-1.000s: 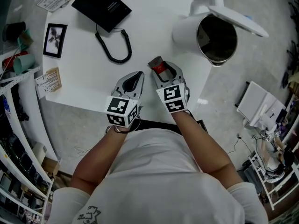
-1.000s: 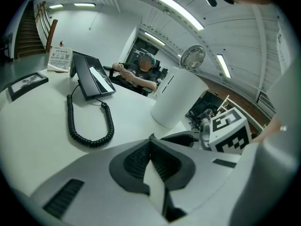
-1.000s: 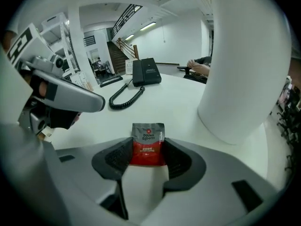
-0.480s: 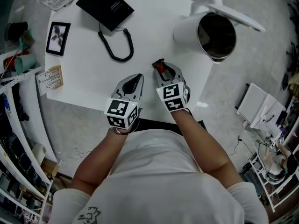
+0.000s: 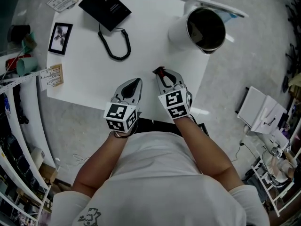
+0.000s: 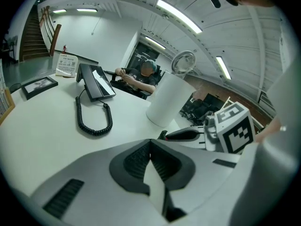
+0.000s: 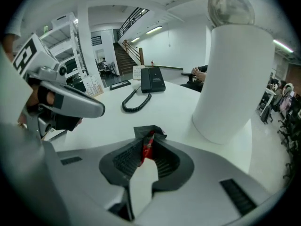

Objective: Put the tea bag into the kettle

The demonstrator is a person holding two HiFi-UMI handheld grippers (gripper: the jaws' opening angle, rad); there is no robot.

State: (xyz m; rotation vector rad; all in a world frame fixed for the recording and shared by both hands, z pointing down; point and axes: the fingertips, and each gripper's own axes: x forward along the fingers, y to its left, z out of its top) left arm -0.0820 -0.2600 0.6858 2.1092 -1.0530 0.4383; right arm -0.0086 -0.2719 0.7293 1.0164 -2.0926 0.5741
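Note:
The tea bag [image 5: 160,72] is a dark packet with a red patch, and it is pinched between the pads of my right gripper [image 5: 162,75]. In the right gripper view the tea bag [image 7: 147,140] stands upright in the right gripper [image 7: 146,149], whose jaws have just been closing onto it. It hangs just above the white table [image 5: 89,81]. The white kettle [image 5: 179,30] stands at the far right corner with its lid [image 5: 218,7] flipped open; it rises ahead and right as the kettle [image 7: 233,79]. My left gripper [image 5: 133,84] is shut and empty beside the right one.
A black desk phone [image 5: 104,6] with a coiled cord [image 5: 113,45] lies at the table's far side. A framed picture [image 5: 60,38] and paper cards [image 5: 51,77] sit near the left edge. The table's near edge runs just under both grippers.
The right jaws have closed onto the tea bag, which now sits narrow and upright between them, raised a little off the table. The left gripper has shifted slightly.

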